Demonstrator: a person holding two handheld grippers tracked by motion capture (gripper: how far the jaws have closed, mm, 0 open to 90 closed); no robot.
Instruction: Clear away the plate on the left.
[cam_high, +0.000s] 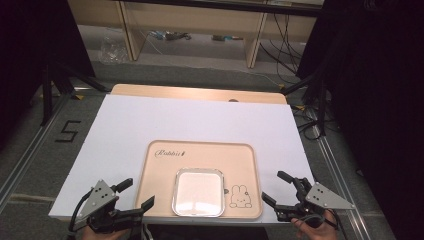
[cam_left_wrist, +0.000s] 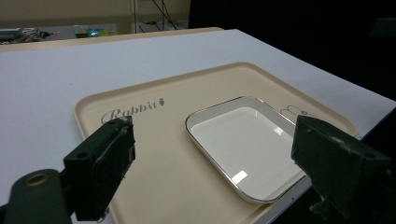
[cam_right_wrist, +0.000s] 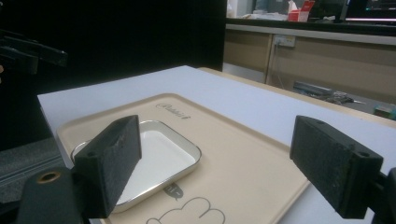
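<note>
High view put the beige tray (cam_high: 200, 155) on the white sheet (cam_high: 150, 120) that covered my table, close to the near edge. Its script word "Rabbit" sat toward 11 o'clock of the tray and the rabbit drawing (cam_high: 240, 196) toward 5 o'clock. A square white dish (cam_high: 198, 192) with a shiny rim lay flat inside the tray at its 6 o'clock side, just beside the rabbit drawing and empty.

My left gripper (cam_high: 134, 195) hovered at 8 o'clock from the dish, off the tray's near left corner, with its jaws spread wide and nothing between them. My right gripper (cam_high: 278, 187) sat at about 4 o'clock from the dish, just beyond the tray's right edge, jaws likewise wide apart and empty. Each carried a grey three-cornered plate on top, and my hands came in from the bottom edge.

From the left gripper view, the dish (cam_left_wrist: 243, 144) lay between and beyond my two black jaws, well clear of both. From the right gripper view, the dish (cam_right_wrist: 159, 158) showed behind the left-hand jaw, with the rabbit drawing (cam_right_wrist: 187, 214) nearest at 6 o'clock. Beyond the table stood wooden shelving legs (cam_high: 255, 45) and loose cables on the grey floor.
</note>
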